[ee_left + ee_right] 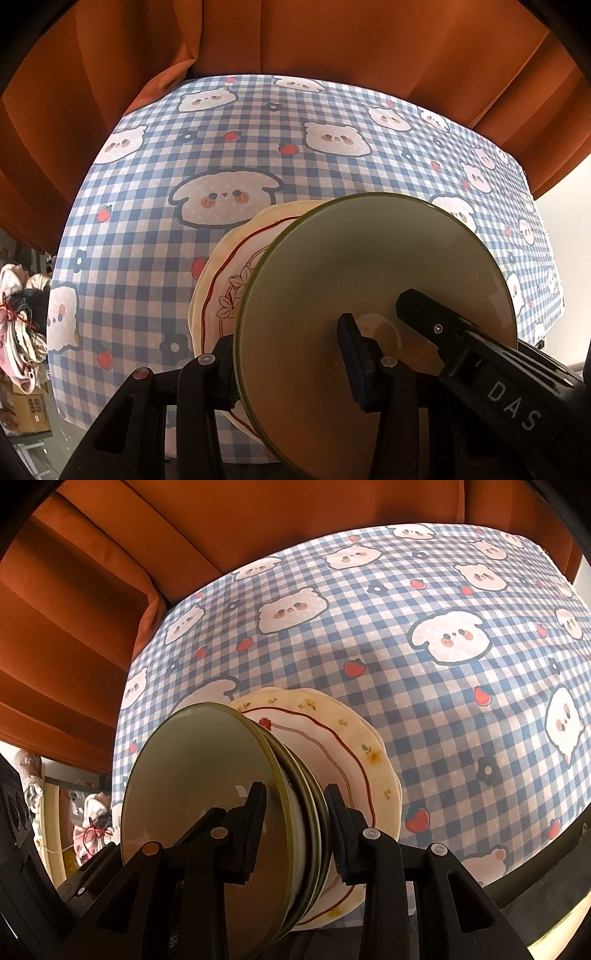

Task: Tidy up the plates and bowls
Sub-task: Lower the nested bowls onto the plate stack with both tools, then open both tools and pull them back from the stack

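Note:
A stack of nested green bowls [369, 266] sits on two scalloped cream plates [221, 273], one with a red wavy line and one with small yellow flowers [373, 753]. My left gripper [284, 343] is shut on the near wall of the green bowls, one finger inside and one outside. A finger [424, 314] of my right gripper reaches into the top bowl from the right. In the right wrist view my right gripper [295, 805] is shut on the bowl stack's [207, 775] walls, one pad inside and one between the bowls and the plates. Whether the plates rest on the table is hidden.
A blue checked tablecloth [155, 206] with bears and strawberries covers the table [461, 709]. Orange curtains [295, 37] hang behind it. Off the table's left edge lie bundled cloths [18, 325] and cardboard boxes [29, 410].

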Motion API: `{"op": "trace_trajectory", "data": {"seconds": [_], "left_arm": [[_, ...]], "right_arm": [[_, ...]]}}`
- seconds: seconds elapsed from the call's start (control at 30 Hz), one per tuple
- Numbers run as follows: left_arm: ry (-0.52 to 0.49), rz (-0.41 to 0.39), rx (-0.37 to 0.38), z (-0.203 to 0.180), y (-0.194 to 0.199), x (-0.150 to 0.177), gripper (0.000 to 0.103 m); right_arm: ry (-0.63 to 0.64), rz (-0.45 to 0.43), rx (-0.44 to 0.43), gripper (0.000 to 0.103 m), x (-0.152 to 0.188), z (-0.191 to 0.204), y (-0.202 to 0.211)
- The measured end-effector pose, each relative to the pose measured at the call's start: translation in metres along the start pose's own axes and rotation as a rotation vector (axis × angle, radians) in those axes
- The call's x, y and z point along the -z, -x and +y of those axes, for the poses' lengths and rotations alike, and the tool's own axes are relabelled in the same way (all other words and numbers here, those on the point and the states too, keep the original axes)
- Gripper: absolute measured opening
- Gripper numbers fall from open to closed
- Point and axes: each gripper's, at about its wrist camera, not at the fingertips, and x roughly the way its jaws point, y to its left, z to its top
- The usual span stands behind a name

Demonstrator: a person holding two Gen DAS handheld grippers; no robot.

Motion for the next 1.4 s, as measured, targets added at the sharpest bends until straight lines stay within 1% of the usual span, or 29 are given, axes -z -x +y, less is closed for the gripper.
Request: {"op": "trace_trajectory", "data": {"seconds": [0.17, 0.23, 0.27, 0.3, 0.37, 0.4, 0.43, 0.47, 0.53, 0.57, 0.63, 0.67, 0.77, 0.9, 1.0, 1.07, 1.13, 1.23, 1.4], "left_arm": [[-0.020, -0.011, 0.011, -0.003, 0.000, 0.006, 0.045], [-0.024, -0.014, 0.005, -0.002, 0.001, 0.009, 0.050], [-0.029, -0.016, -0.008, -0.002, 0.002, 0.010, 0.055], [-0.034, -0.020, -0.027, -0.003, 0.003, 0.011, 0.057], [-0.033, -0.035, -0.040, -0.002, 0.006, 0.013, 0.065], [-0.029, -0.042, -0.040, 0.000, 0.008, 0.013, 0.067], [-0.024, -0.054, -0.043, 0.001, 0.010, 0.013, 0.072], [-0.021, -0.065, -0.047, 0.002, 0.012, 0.013, 0.075], [-0.015, -0.102, -0.060, 0.004, 0.019, 0.015, 0.079], [-0.010, -0.126, -0.069, 0.004, 0.024, 0.016, 0.080], [0.001, -0.159, -0.080, 0.001, 0.032, 0.019, 0.082], [0.004, -0.169, -0.081, 0.000, 0.034, 0.020, 0.082], [0.005, -0.234, -0.096, -0.007, 0.046, 0.026, 0.083], [0.019, -0.331, -0.132, -0.023, 0.063, 0.040, 0.084], [-0.006, -0.389, -0.165, -0.041, 0.074, 0.051, 0.084], [-0.025, -0.423, -0.178, -0.052, 0.080, 0.059, 0.088], [-0.027, -0.447, -0.188, -0.061, 0.082, 0.068, 0.089], [-0.003, -0.474, -0.189, -0.073, 0.083, 0.084, 0.089], [0.009, -0.493, -0.181, -0.092, 0.079, 0.106, 0.089]], "right_arm": [[-0.012, -0.009, 0.004, 0.036, 0.006, -0.005, 0.000], [-0.006, -0.026, 0.019, 0.036, 0.010, -0.003, 0.003], [-0.001, -0.032, 0.030, 0.036, 0.012, -0.002, 0.004], [0.006, -0.037, 0.043, 0.036, 0.013, -0.002, 0.005], [0.016, -0.048, 0.079, 0.040, 0.015, 0.000, 0.007], [0.019, -0.058, 0.103, 0.047, 0.016, 0.000, 0.010], [0.025, -0.073, 0.127, 0.053, 0.017, 0.000, 0.014], [0.031, -0.087, 0.139, 0.056, 0.017, 0.000, 0.017], [0.036, -0.110, 0.145, 0.065, 0.017, -0.002, 0.023], [0.041, -0.127, 0.138, 0.066, 0.019, -0.003, 0.028], [0.054, -0.146, 0.125, 0.070, 0.019, -0.004, 0.033], [0.064, -0.157, 0.116, 0.070, 0.019, -0.004, 0.037], [0.103, -0.196, 0.088, 0.072, 0.019, -0.007, 0.048], [0.170, -0.277, 0.070, 0.080, 0.022, -0.015, 0.069], [0.204, -0.319, 0.055, 0.085, 0.028, -0.026, 0.085], [0.220, -0.343, 0.044, 0.087, 0.034, -0.037, 0.096], [0.234, -0.369, 0.046, 0.090, 0.039, -0.047, 0.105], [0.248, -0.413, 0.055, 0.094, 0.050, -0.067, 0.116], [0.254, -0.472, 0.099, 0.096, 0.067, -0.105, 0.127]]}}
